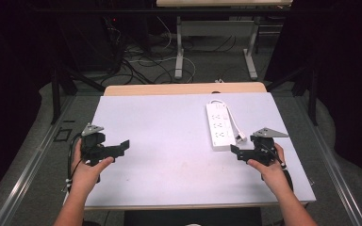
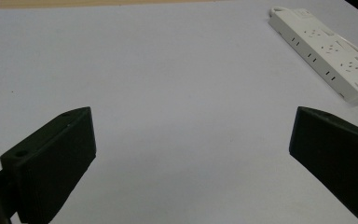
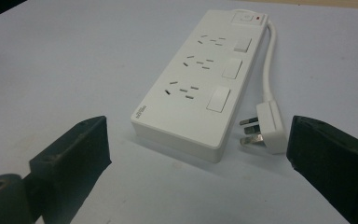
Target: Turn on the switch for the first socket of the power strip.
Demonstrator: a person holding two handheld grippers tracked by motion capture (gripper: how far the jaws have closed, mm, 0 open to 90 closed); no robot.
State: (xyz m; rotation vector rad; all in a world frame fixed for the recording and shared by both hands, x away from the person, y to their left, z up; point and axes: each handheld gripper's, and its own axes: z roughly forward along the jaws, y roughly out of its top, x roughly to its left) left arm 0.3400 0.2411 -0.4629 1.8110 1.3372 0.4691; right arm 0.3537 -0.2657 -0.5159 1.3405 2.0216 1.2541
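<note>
White tabletop (image 1: pixel 169 155) lies before you, with dark floor and tangled cables beyond its far edge. On its right half rests the power strip (image 1: pixel 219 127), lying flat and running lengthwise away from you, sockets up. Its white cord (image 1: pixel 233 120) loops from the far end back along the right side, and the plug (image 1: pixel 241 139) lies on the surface just beside the strip's near right corner, prongs pointing towards the strip.

Your right hand-held gripper (image 1: pixel 236 151) sits just near of the strip's near end, close to the plug but apart from both; its jaws stand wide and hold nothing, and in the right gripper view the strip (image 3: pixel 200 100) and plug (image 3: pixel 265 128) lie between and beyond them.

Your left hand-held gripper (image 1: pixel 122 146) hovers at the left side of the tabletop, well apart from the strip, jaws also spread wide and empty, over bare surface. In the left gripper view the strip (image 2: pixel 326 56) shows far off at the upper right.
</note>
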